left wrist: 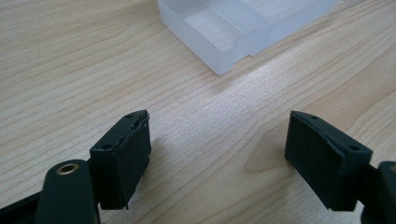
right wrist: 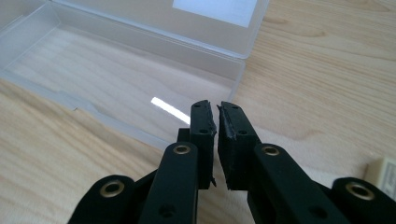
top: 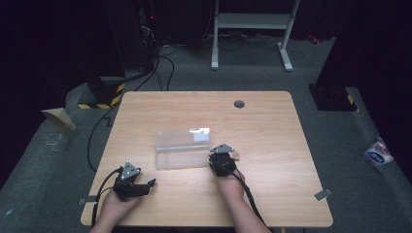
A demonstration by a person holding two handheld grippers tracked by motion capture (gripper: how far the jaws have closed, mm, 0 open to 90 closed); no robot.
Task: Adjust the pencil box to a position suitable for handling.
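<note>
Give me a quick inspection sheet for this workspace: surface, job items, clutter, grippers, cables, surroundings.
Surface: wooden table, grommet hole near far edge.
Job's things: clear plastic box, lid open, looks empty; white label on lid.
Clutter: small beige block beside right gripper.
Grippers: left gripper open, nothing between jaws; right gripper shut, at box's near corner.
Cables: black cable trails from right gripper; more on floor.
Surroundings: white stand, white packet on grey floor.
</note>
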